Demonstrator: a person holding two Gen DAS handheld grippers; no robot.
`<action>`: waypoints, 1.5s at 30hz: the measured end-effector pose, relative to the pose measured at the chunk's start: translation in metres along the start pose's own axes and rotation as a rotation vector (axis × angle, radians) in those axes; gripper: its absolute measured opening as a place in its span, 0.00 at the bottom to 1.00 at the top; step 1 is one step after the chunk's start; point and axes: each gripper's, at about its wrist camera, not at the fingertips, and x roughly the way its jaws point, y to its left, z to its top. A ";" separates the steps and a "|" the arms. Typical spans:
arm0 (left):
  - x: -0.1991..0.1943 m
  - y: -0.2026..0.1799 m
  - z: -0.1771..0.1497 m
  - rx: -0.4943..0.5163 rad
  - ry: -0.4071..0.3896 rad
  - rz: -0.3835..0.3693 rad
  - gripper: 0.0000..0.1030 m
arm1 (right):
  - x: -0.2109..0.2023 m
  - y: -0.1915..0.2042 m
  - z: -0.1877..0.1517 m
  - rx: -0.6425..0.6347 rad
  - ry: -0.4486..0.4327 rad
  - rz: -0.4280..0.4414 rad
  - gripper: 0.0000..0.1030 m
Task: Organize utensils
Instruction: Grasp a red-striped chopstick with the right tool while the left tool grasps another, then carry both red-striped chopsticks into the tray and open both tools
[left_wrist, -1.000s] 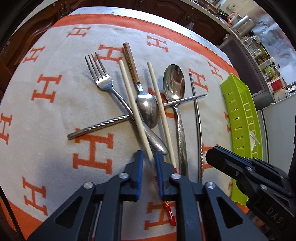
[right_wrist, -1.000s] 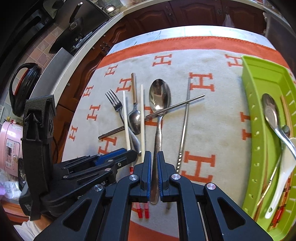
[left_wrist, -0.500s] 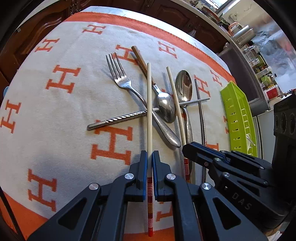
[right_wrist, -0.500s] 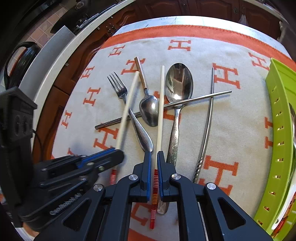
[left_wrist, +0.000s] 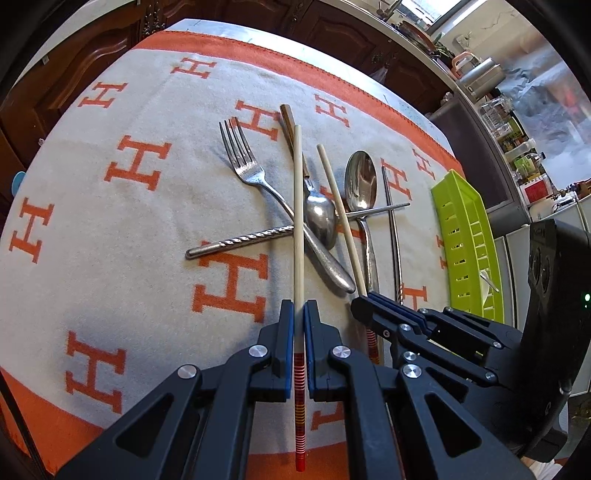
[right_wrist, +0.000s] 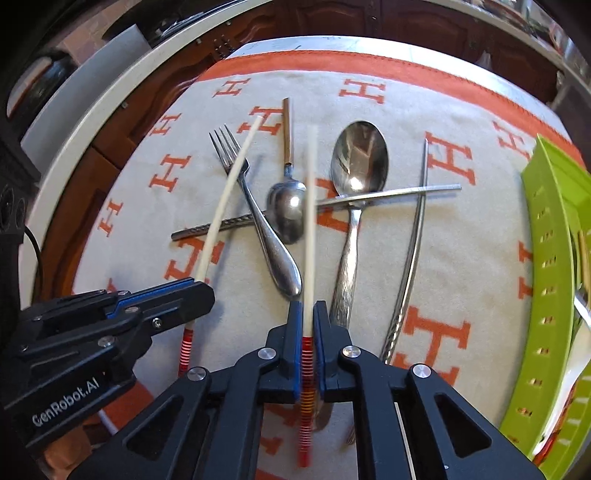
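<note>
My left gripper (left_wrist: 299, 310) is shut on a cream chopstick with a red-striped end (left_wrist: 298, 229), lifted above the cloth. My right gripper (right_wrist: 307, 310) is shut on the matching chopstick (right_wrist: 310, 221). Each gripper shows in the other's view: the right gripper (left_wrist: 364, 301) holds its chopstick (left_wrist: 340, 214), the left gripper (right_wrist: 199, 288) holds its own (right_wrist: 225, 199). Below lie a fork (left_wrist: 255, 181), a small spoon with brown handle (left_wrist: 319, 218), a large spoon (left_wrist: 362, 184) and two metal chopsticks (left_wrist: 243, 240) (left_wrist: 393, 229). The green tray (left_wrist: 465, 251) stands at the right.
A white cloth with orange H marks (left_wrist: 129, 184) covers the table. The green tray (right_wrist: 554, 258) holds several utensils. Dark wooden cabinets (left_wrist: 332, 26) line the far side. Kitchen jars and appliances (left_wrist: 509, 122) stand at the far right.
Both grippers have lifted their cream chopsticks off the pile and drawn back, each chopstick now raised clear of the fork and spoons. The right view has tilted towards the tray.
</note>
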 end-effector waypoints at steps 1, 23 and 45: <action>-0.002 -0.001 0.000 0.003 -0.004 0.001 0.03 | -0.004 -0.003 -0.002 0.014 -0.007 0.017 0.06; -0.013 -0.139 -0.017 0.222 0.017 -0.029 0.03 | -0.165 -0.168 -0.097 0.350 -0.296 -0.032 0.06; 0.075 -0.250 0.001 0.264 0.111 -0.065 0.04 | -0.138 -0.245 -0.098 0.360 -0.243 -0.103 0.07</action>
